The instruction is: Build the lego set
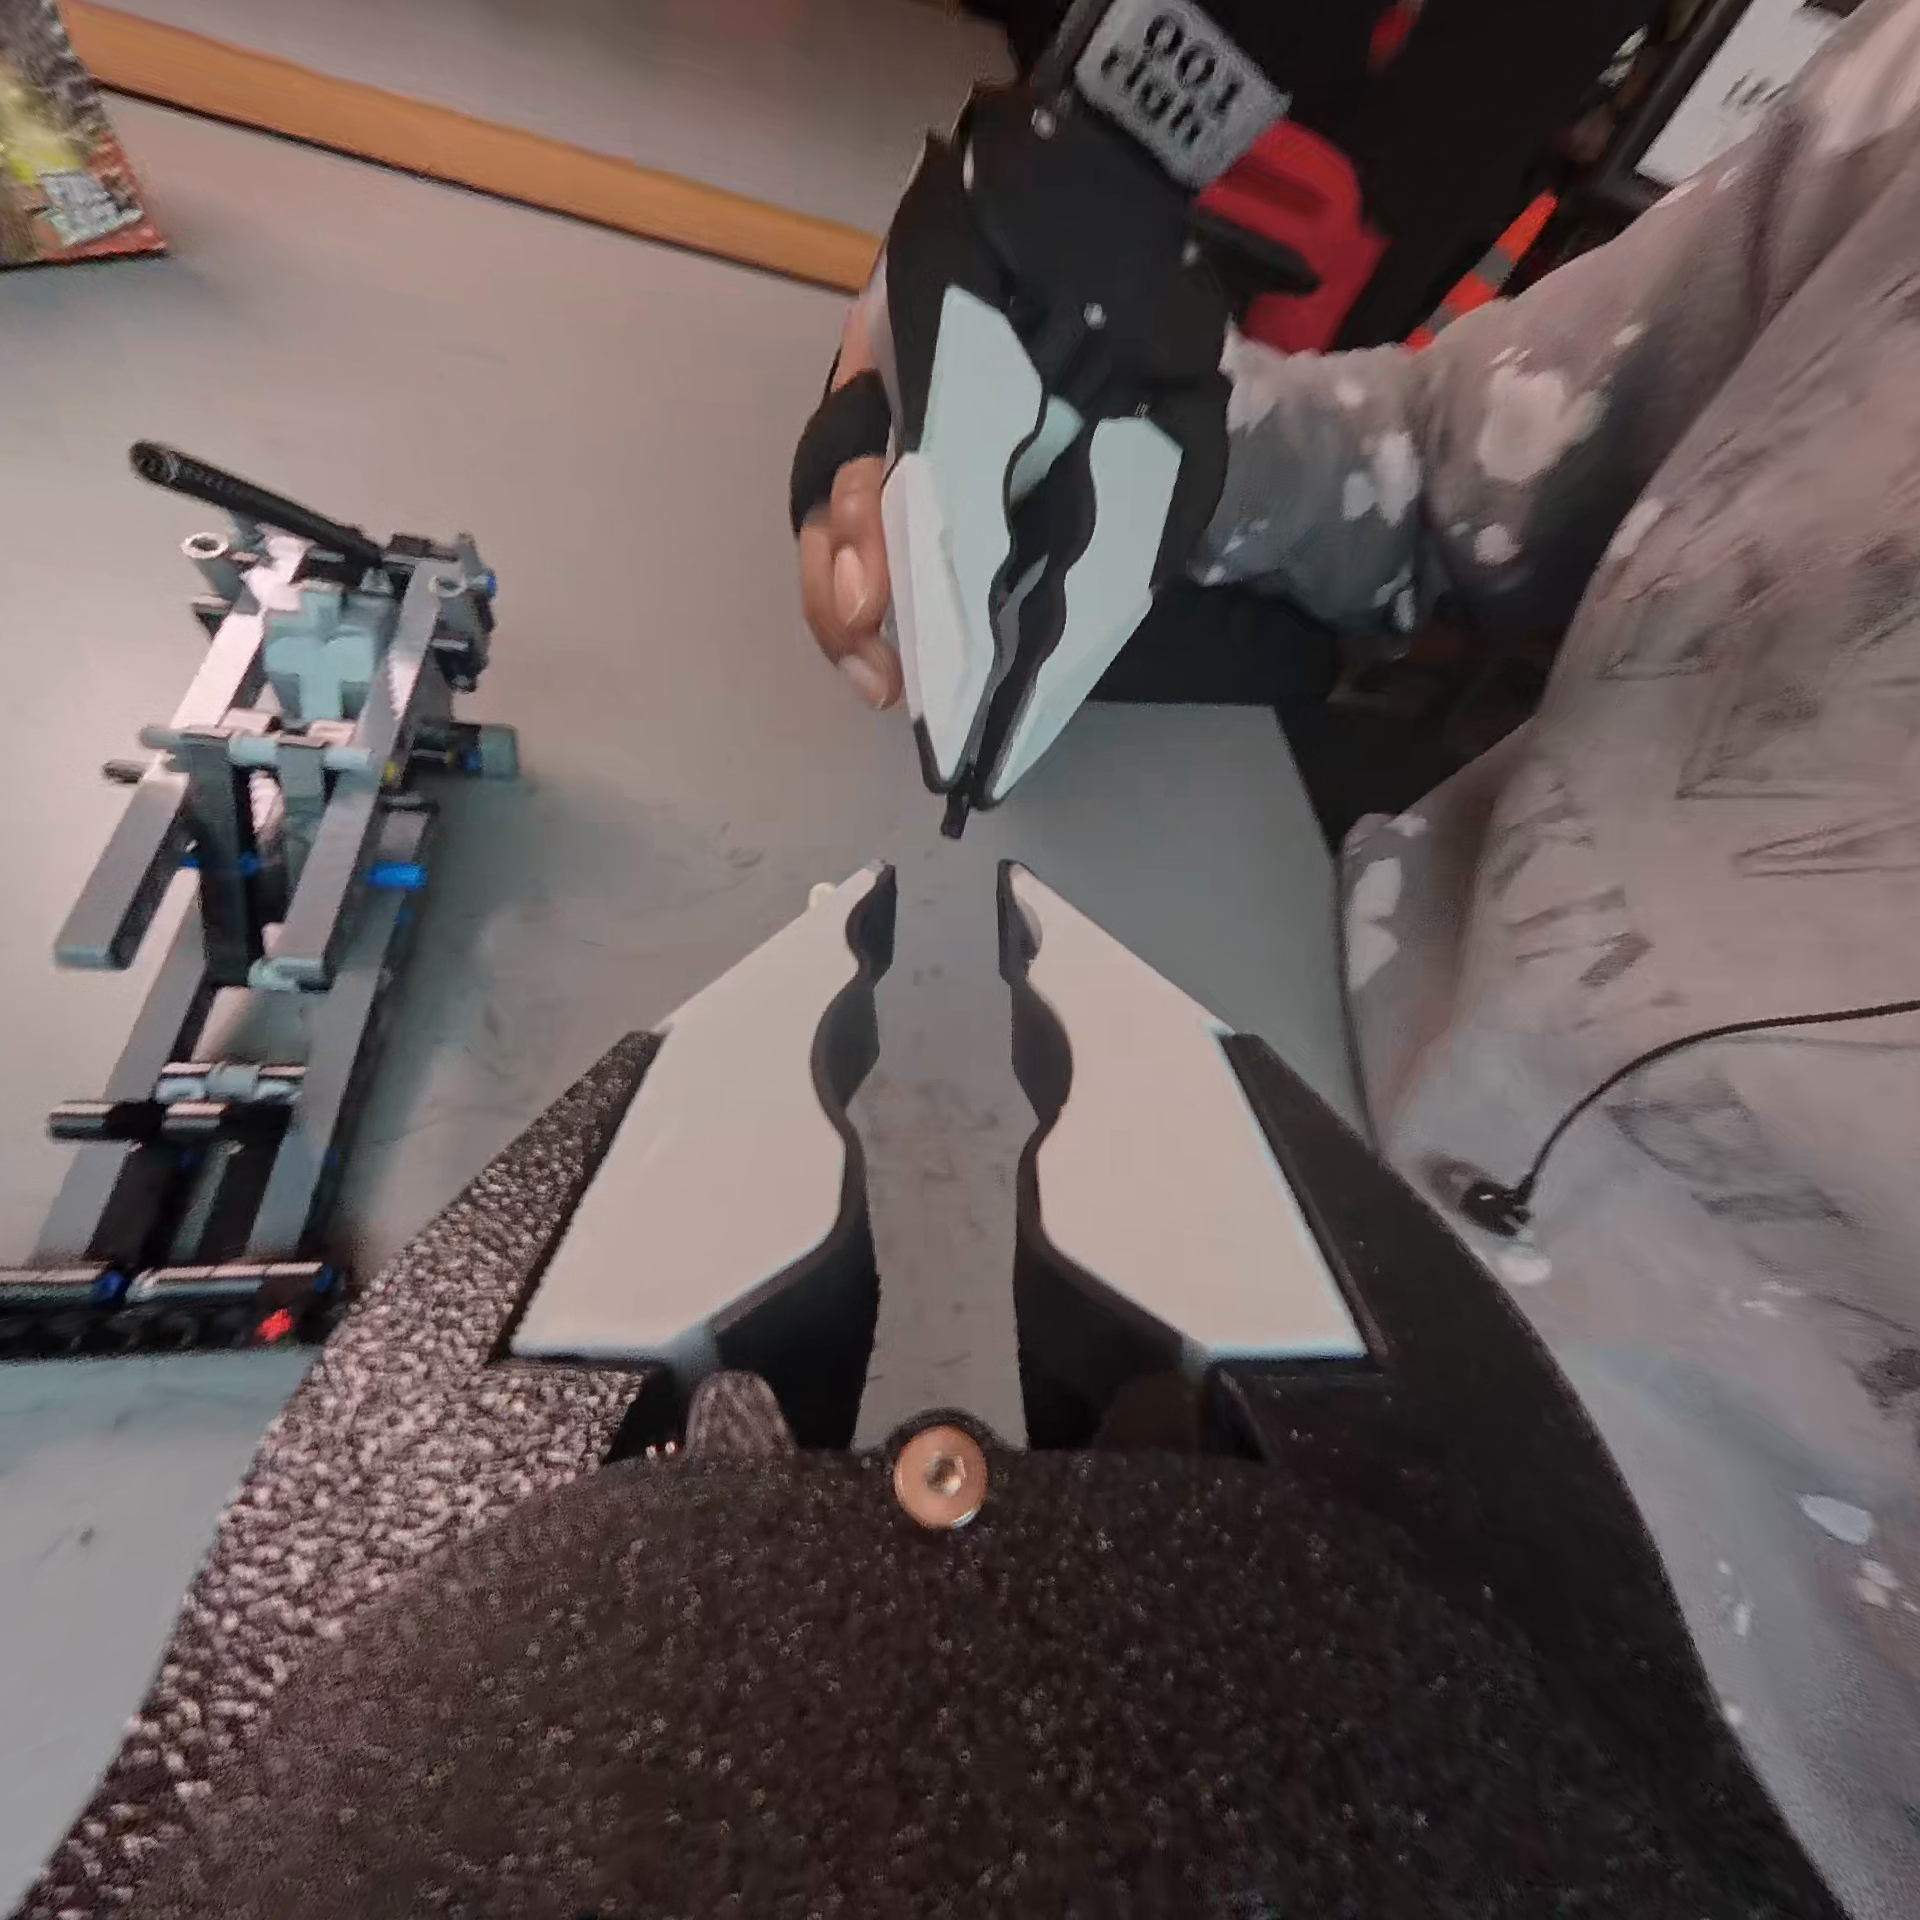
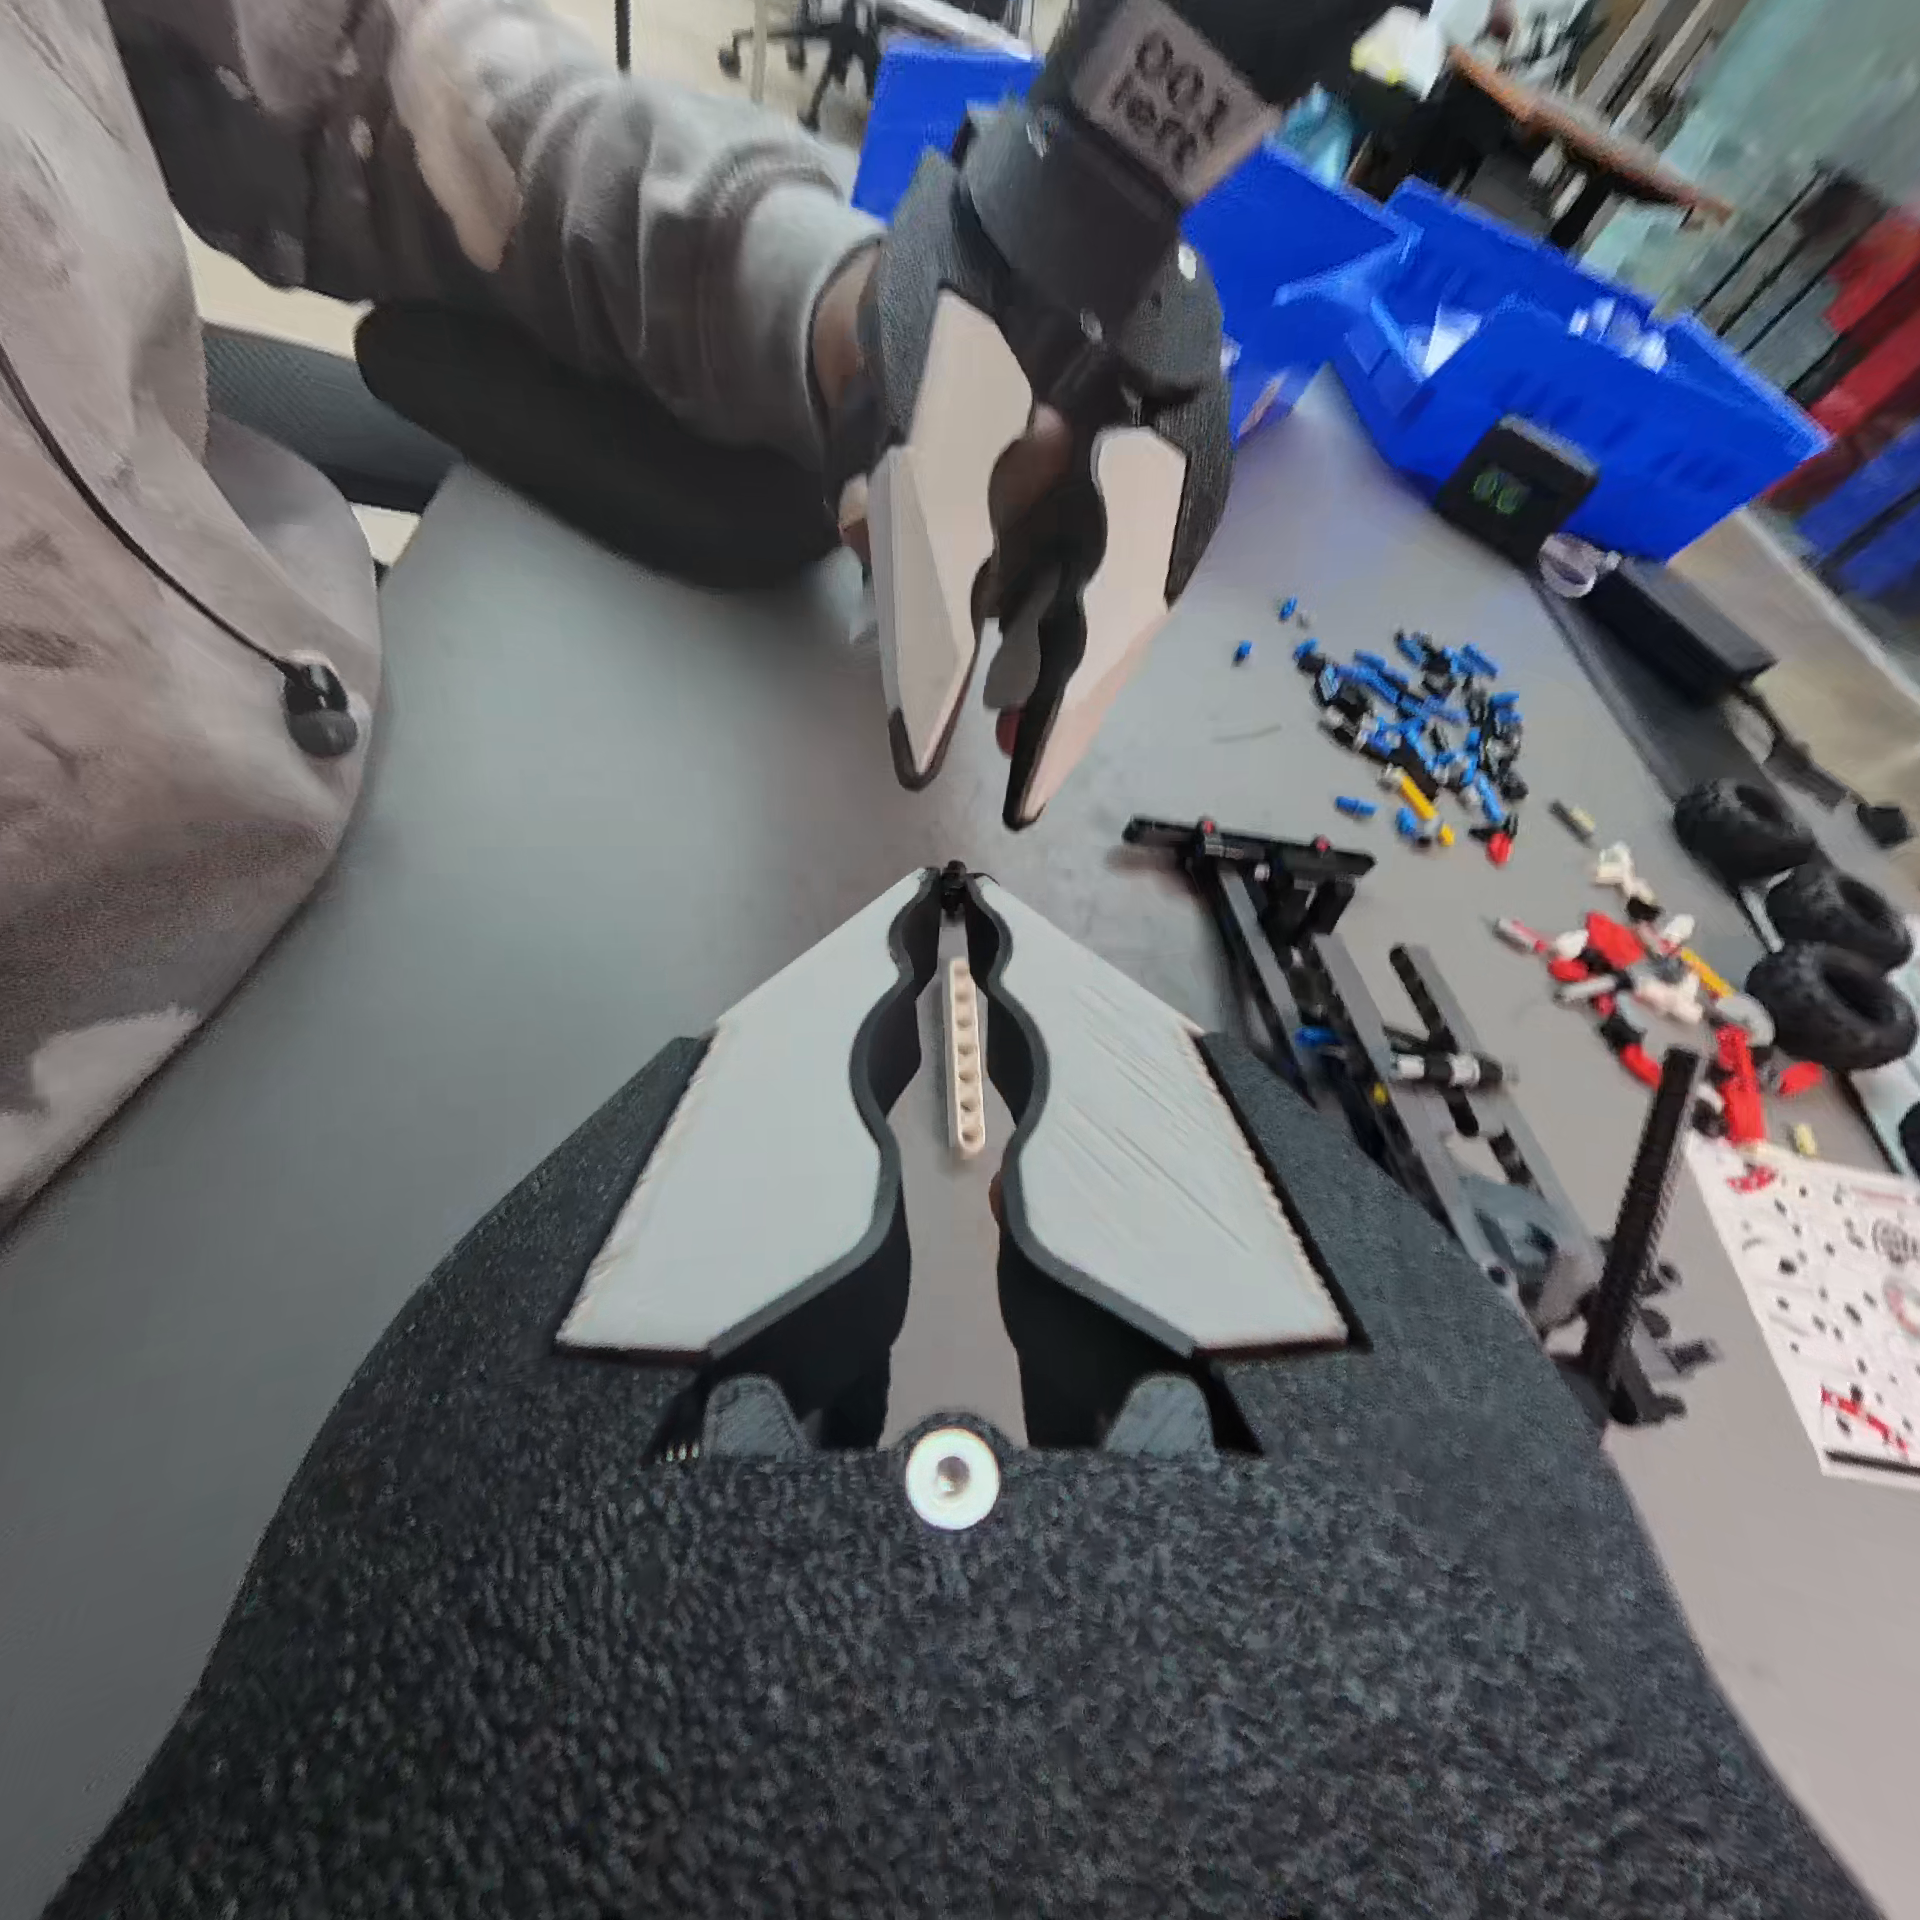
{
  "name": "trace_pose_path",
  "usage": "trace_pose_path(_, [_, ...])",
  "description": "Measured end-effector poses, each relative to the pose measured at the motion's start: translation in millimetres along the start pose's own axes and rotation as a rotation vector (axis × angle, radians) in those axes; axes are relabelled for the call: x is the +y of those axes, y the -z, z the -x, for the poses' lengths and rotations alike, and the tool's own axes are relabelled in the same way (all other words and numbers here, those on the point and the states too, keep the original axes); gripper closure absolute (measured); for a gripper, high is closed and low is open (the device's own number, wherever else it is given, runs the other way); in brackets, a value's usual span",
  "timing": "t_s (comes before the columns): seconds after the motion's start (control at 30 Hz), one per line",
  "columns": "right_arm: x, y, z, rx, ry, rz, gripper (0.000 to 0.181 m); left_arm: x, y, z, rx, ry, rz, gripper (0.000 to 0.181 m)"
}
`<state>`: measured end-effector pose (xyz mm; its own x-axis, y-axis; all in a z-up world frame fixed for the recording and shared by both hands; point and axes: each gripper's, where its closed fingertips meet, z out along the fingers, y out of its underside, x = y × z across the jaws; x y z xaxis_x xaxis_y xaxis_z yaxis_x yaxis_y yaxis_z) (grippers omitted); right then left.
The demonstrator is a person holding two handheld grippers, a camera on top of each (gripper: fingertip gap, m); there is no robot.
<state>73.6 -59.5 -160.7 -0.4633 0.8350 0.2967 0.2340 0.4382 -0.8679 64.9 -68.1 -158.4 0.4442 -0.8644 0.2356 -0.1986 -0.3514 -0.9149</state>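
My right gripper [image 2: 954, 881] is shut on a small black pin [image 2: 953, 871] at its fingertips. In the left wrist view the right gripper [image 1: 961, 795] points down at the table, with the pin [image 1: 953, 821] sticking out of its tips. My left gripper [image 1: 945, 883] is open and empty, its tips just below that pin. It also shows in the right wrist view [image 2: 966, 795], held above the grey table. A beige beam with holes [image 2: 964, 1055] shows in the gap between my right fingers. The dark grey lego chassis [image 1: 260, 883] lies to the left, and on the right in the right wrist view [image 2: 1351, 1018].
On the grey table [image 2: 623, 831] are a pile of small blue and black pins [image 2: 1423, 727], red and white parts [image 2: 1642, 987], black tyres [image 2: 1818, 935] and an instruction sheet [image 2: 1829, 1309]. Blue bins [image 2: 1507, 343] stand at the back. A person's grey sleeve [image 1: 1558, 468] is on the near side. Less than 4 cm separates the two grippers' tips.
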Motion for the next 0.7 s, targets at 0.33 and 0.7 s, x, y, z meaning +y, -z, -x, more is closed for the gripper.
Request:
trace_pose_path(0.33, [62.4,6.4,-7.8,-0.076,-0.116,0.406,0.177,60.8,-21.8,40.8,-0.294,-0.125,0.369,0.155])
trace_pose_path(0.7, [71.9,-2.9,-6.6,-0.235,-0.028,0.725,0.177,65.9,-25.9,40.0,-0.336,-0.158,0.399,0.172])
